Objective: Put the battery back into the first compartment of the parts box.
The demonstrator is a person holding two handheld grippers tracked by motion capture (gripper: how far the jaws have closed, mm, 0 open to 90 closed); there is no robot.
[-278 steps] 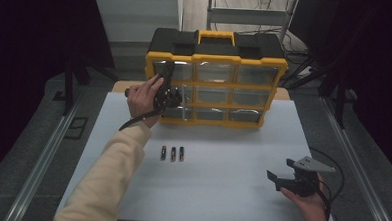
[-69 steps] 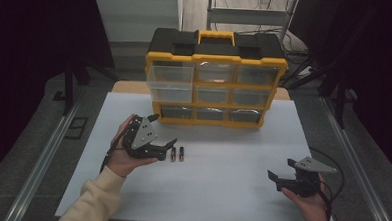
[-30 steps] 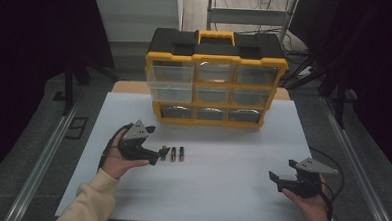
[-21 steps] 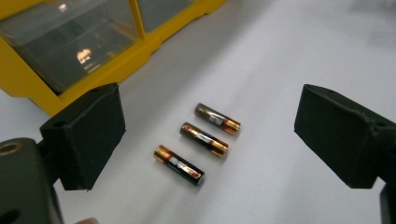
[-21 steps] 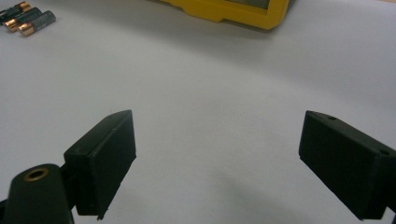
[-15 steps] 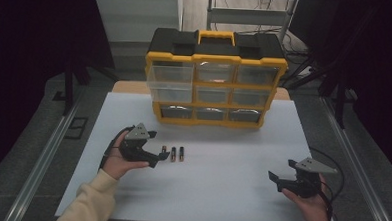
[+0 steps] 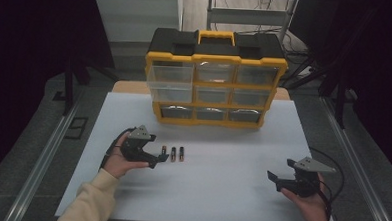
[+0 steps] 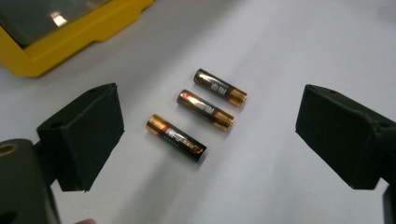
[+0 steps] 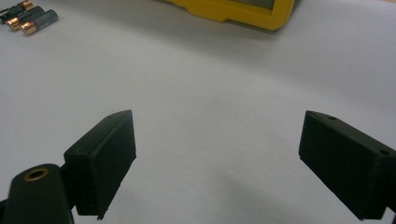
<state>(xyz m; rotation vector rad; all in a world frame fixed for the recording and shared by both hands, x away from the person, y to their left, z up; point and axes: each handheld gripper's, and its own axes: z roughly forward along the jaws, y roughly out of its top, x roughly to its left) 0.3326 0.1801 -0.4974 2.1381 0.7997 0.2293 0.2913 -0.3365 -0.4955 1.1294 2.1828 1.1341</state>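
Black jaws of the left gripper (image 8: 205, 140) stand wide apart, empty, just above three batteries (image 8: 204, 108) that lie side by side on the white table (image 7: 220, 186), the nearest one (image 8: 176, 137) between the jaws. Beyond them sits the yellow drawer organizer (image 7: 215, 79), its top-left drawer (image 7: 170, 82) pulled out. Well off to the right, the right gripper (image 7: 281, 180) rests low over bare table, its jaws also wide and empty.

left tool (image 7: 154, 157): black body, grey three-cornered plate showing on top, black cable trailing | right tool (image 7: 276, 177): matching black, blocky square-ended jaws, brass screw insert glinting | left arm wearing a cream sleeve (image 7: 94, 201)
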